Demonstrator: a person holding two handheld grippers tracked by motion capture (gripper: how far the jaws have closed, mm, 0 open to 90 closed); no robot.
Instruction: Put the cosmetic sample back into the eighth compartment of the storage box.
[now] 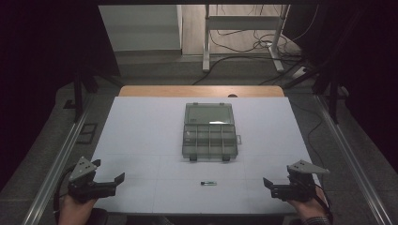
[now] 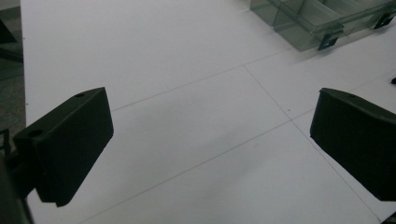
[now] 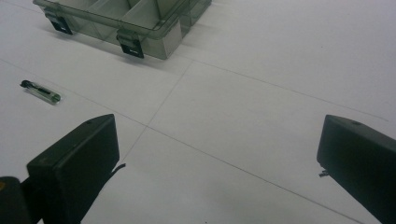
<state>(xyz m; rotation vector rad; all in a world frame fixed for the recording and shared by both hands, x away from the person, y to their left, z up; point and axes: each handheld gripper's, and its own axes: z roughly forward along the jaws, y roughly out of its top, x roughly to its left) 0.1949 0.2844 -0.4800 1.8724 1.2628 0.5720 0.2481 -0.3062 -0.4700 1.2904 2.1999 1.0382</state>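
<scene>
Your clear grey plastic compartment box (image 1: 209,132) lies lid-open; contents unclear. Both your left gripper (image 1: 109,174) and right gripper (image 1: 277,186) have jaws spread, holding nothing; your right gripper view catches the small green tube (image 3: 41,92).

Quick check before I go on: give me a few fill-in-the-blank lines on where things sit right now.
1. The lid of the compartment box is ____.
2. The small tube lies on the white table between the box and the ____ edge of the table.
3. The left tool and the right tool both have their jaws ____.

Missing words: open; near; open
</scene>
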